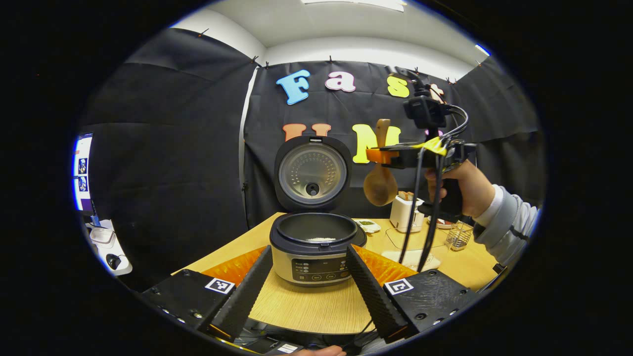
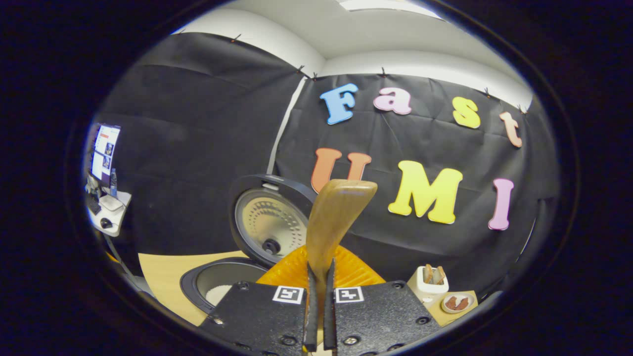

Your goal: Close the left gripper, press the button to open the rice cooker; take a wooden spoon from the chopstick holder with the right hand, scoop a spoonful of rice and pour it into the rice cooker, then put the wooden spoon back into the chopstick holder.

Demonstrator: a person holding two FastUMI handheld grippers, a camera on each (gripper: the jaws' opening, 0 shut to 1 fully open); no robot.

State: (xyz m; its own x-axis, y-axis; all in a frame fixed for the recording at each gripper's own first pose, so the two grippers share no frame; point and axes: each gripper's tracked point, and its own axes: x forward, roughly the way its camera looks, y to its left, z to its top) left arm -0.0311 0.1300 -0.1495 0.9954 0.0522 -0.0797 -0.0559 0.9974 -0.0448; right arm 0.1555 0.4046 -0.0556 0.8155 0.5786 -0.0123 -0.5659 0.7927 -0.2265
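- Left gripper point(image 1: 309, 289): I am holding it low over the light wooden table point(image 1: 306, 309), its two fingers spread wide and gripping nothing.
- Round silver-and-black rice cooker point(image 1: 312, 247): it is sitting straight ahead of the left gripper, between its fingertips as that view frames it. Its lid point(image 1: 312, 173) is standing upright, so I am counting the button press as done.
- Rice: a small white patch is showing on the floor of the cooker pot point(image 1: 321, 239), so I am judging that a spoonful is probably already in.
- Right gripper point(image 2: 319, 316): I am keeping it raised, fingers clamped on the handle of the brown wooden spoon point(image 2: 331, 222). In the left gripper view this gripper point(image 1: 383, 155) is hanging above and to the right of the cooker, the spoon bowl point(image 1: 380, 185) pointing down.
- Wire chopstick holder point(image 1: 458, 236): it is standing on the table below the hand holding the right gripper, well apart from the spoon.
- Remaining, as I am judging it: carrying the spoon down and setting it back into the holder.
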